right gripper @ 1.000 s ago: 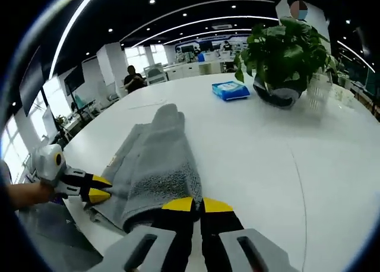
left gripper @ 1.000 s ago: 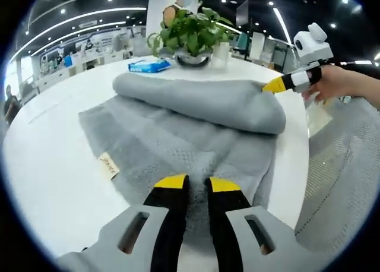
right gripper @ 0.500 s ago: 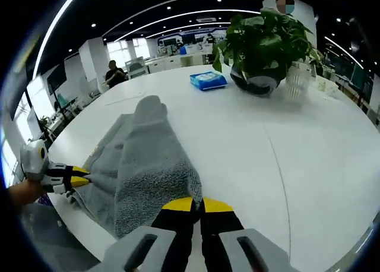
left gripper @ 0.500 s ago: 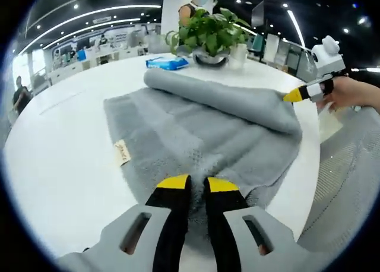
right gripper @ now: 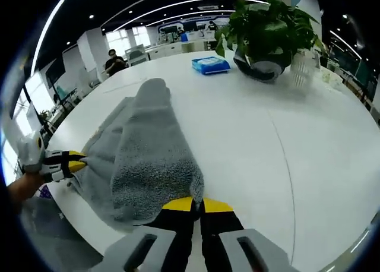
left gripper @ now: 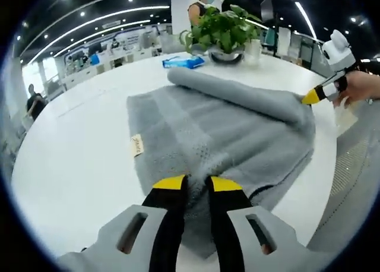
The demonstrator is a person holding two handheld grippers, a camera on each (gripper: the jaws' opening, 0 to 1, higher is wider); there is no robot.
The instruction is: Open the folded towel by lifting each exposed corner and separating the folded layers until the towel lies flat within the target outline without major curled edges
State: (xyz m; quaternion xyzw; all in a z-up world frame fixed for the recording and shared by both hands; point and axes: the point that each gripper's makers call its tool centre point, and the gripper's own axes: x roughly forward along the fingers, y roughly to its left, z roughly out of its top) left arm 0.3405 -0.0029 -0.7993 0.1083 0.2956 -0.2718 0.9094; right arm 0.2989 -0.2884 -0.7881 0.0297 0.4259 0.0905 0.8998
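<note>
Both tools pinch the grey towel [left gripper: 225, 129]: left tool [left gripper: 192, 184] shut on its near edge, right tool [right gripper: 198, 205] clamping the rolled fold (white bench [left gripper: 71, 159] beneath).

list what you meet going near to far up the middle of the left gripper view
left tongs → grey towel → rolled fold of the towel → blue packet → potted plant

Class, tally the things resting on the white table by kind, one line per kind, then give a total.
Towel: 1
Potted plant: 1
Blue packet: 1
Clear cup: 1
Total: 4
</note>
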